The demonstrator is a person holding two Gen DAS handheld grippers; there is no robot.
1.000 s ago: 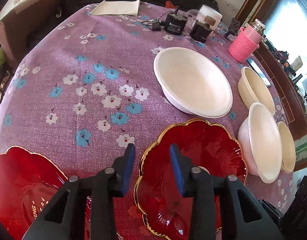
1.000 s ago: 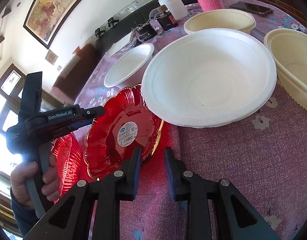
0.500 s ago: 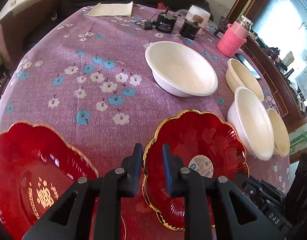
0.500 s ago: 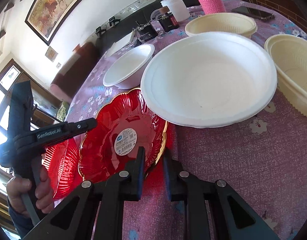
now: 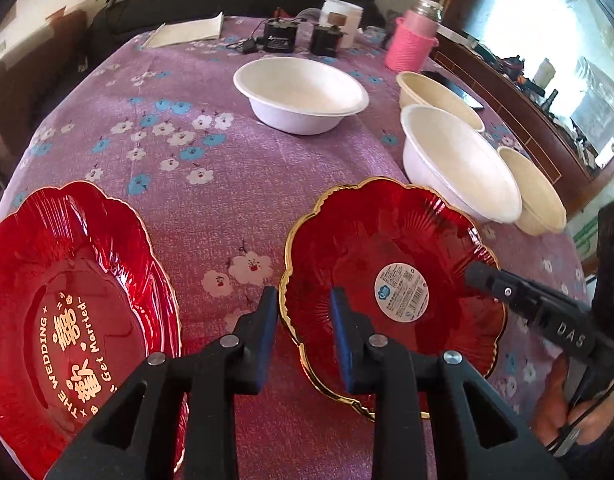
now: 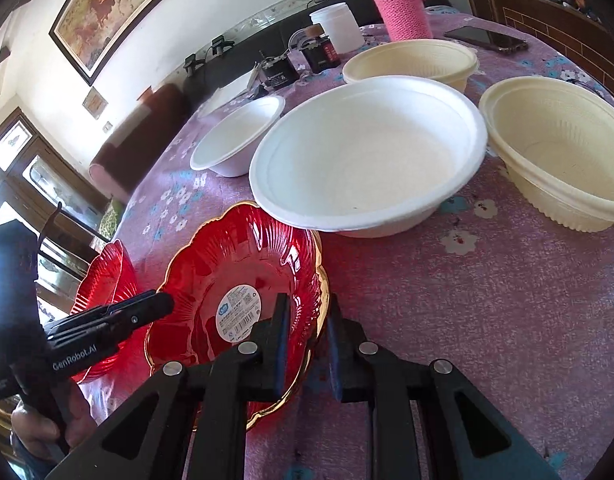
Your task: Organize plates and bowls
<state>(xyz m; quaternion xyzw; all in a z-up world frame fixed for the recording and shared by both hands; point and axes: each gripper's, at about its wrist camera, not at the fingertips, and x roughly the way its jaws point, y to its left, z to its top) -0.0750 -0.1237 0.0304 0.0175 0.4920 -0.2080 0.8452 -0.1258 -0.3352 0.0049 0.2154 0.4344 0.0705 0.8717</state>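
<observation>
Red, gold-rimmed plate (image 5: 391,292) now lies straddled at its left rim by the left gripper (image 5: 301,322), whose fingers, a second ago farther apart, have narrowed without yet clamping. The right gripper (image 6: 305,342) likewise brackets the plate's right rim, part-open. With both sides bracketed, the plate seems ready to lift toward the second red plate (image 5: 71,300), near left on the counter (image 5: 211,208).
</observation>
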